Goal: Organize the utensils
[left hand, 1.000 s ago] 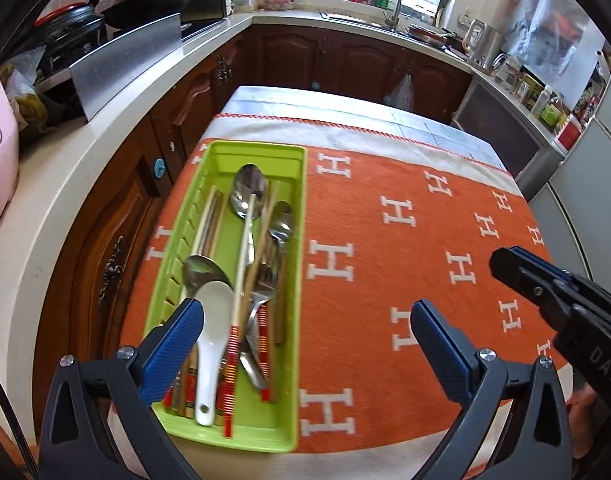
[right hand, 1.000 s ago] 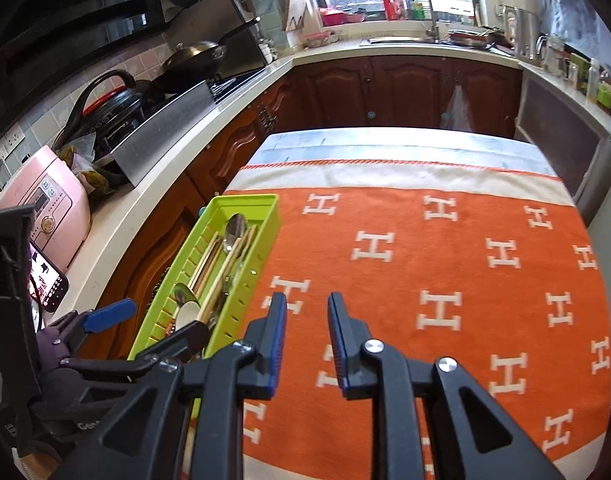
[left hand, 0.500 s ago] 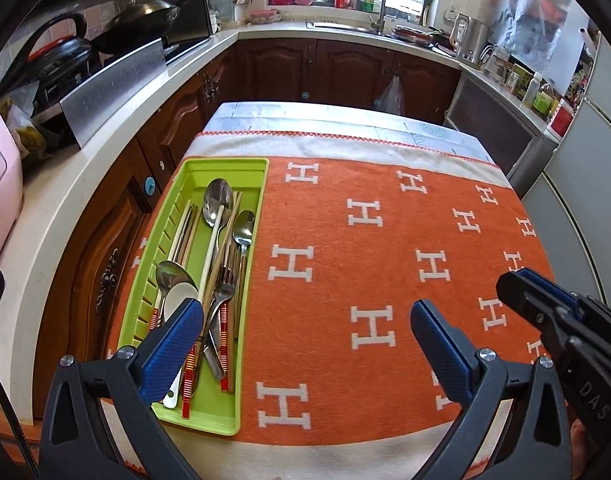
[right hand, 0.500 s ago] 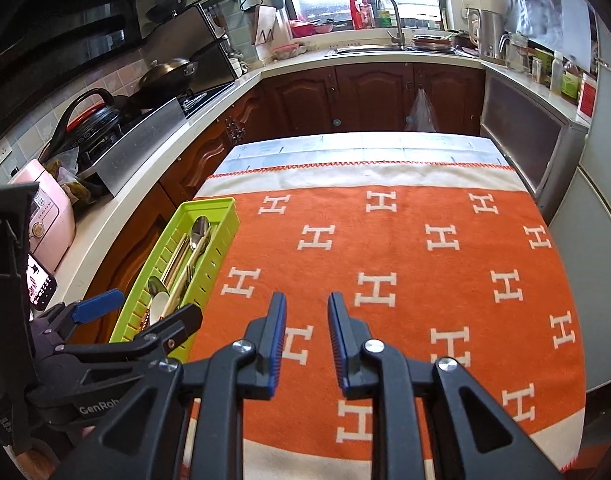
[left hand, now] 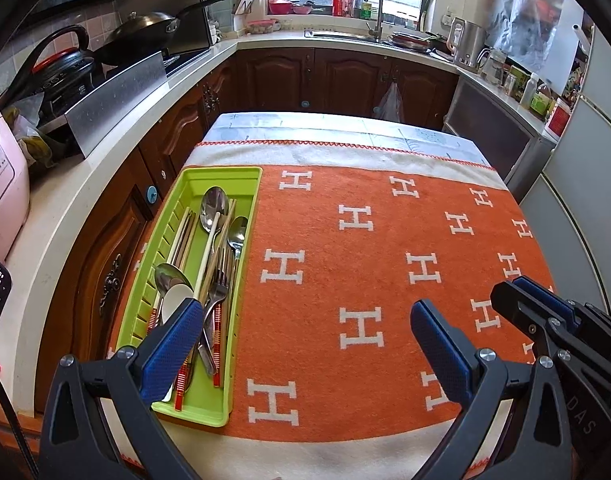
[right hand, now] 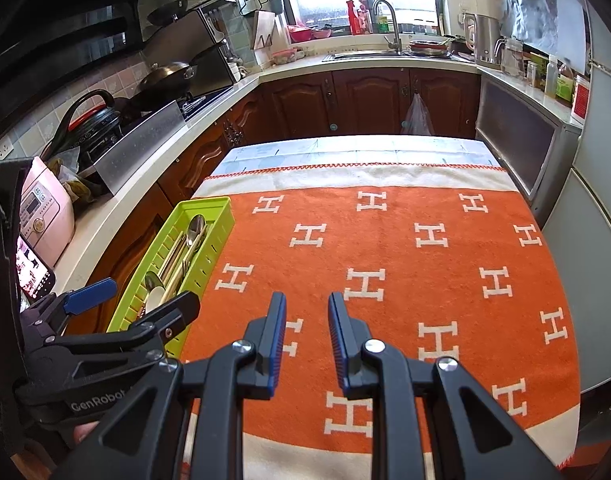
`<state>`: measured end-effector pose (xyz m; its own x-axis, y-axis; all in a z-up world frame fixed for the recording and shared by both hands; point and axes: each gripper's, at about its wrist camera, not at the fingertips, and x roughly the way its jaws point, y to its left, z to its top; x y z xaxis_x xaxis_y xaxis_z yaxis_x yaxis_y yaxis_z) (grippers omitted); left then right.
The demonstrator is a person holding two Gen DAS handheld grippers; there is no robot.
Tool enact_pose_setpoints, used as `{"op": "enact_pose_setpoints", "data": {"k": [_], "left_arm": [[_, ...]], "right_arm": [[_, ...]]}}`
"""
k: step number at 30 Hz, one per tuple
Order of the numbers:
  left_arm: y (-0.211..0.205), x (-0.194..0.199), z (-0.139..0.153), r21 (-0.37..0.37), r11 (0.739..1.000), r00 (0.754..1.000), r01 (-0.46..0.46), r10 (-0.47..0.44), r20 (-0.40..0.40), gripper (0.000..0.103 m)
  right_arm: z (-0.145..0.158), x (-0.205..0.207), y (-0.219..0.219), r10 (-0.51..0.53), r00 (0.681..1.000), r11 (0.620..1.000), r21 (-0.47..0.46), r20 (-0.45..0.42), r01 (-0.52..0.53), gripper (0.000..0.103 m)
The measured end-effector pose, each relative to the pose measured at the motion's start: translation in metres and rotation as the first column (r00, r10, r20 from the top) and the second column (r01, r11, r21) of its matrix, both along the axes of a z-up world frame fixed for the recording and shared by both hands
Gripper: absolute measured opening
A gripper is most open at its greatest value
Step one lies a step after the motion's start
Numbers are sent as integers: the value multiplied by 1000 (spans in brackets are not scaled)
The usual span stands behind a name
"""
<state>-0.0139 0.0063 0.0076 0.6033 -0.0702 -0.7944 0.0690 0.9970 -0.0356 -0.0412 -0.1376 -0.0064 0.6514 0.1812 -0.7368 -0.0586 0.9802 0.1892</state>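
Two grippers hang over the orange cloth (left hand: pixel 385 288), both empty; the left gripper (left hand: pixel 305 344) gapes beside the utensil tray (left hand: pixel 209 176); the right gripper (right hand: pixel 305 336), narrowly parted, is further away.

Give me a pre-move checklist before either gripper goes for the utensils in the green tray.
1. Left gripper open and empty: ok.
2. Right gripper empty: ok; gap narrow, widen it before any grasp.
3. Green tray flat on the orange cloth: ok.
4. Utensils separated for a clean single pick: not ok, spoons, forks and chopsticks overlap.
5. Cloth beside the tray free for laying pieces out: ok.
6. Destination for sorted utensils: cannot tell.
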Motion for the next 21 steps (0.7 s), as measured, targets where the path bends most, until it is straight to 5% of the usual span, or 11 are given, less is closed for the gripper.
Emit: {"op": "enact_pose_setpoints", "data": {"k": [21], "left_arm": [[0,-13,7,4,1000,1000,-15,15,19,102]], "right_arm": [[8,-13,1,7,999,1000,-4,32,-7,22]]}}
